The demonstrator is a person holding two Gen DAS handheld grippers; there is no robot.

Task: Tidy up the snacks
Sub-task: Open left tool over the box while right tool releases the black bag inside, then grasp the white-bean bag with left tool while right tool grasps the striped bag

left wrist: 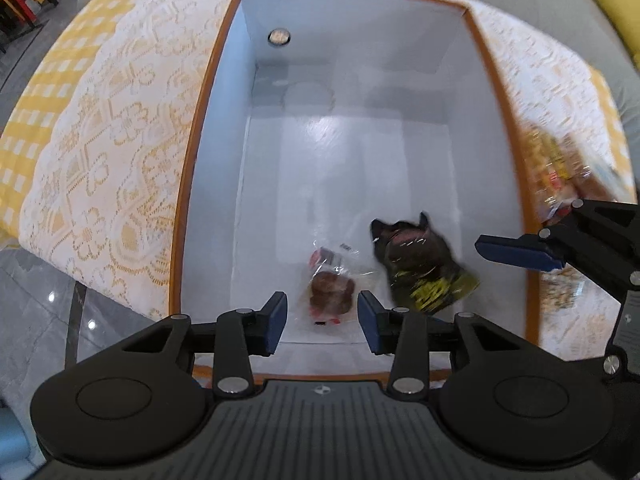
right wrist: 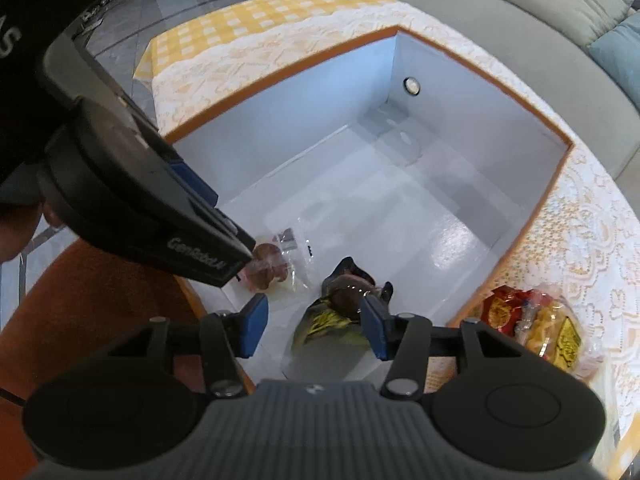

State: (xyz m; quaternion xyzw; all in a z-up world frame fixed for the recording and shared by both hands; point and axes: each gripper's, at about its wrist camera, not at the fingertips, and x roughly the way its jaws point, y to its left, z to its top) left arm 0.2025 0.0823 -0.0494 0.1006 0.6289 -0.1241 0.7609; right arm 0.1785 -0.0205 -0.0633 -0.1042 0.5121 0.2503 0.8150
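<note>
The left gripper hangs over the near end of a deep white box with an orange rim, its blue-padded fingers spread wide and holding nothing. Straight ahead of it, seen through the gap between the pads, a clear packet with a round brown pastry lies flat on the box floor. Just to the right of that, beyond the right pad, sits a black snack packet with yellow lettering, crumpled and slightly blurred, close to the clear packet; whether the two touch cannot be told. The right gripper also has its fingers spread apart with nothing between them, and it hovers above the same near end of the box. The black packet lies below and just ahead of it, nearer its right pad, while the clear pastry packet is ahead and to its left, partly hidden under the body of the left gripper, which crosses the upper left of the right wrist view. To the right of the right gripper, outside the box wall, a pile of red and yellow snack packets rests on the lace tablecloth, right beside the orange rim. The same pile appears blurred at the far right of the left wrist view, behind one blue pad of the right gripper. A small round fitting is set in the far wall of the box.
</note>
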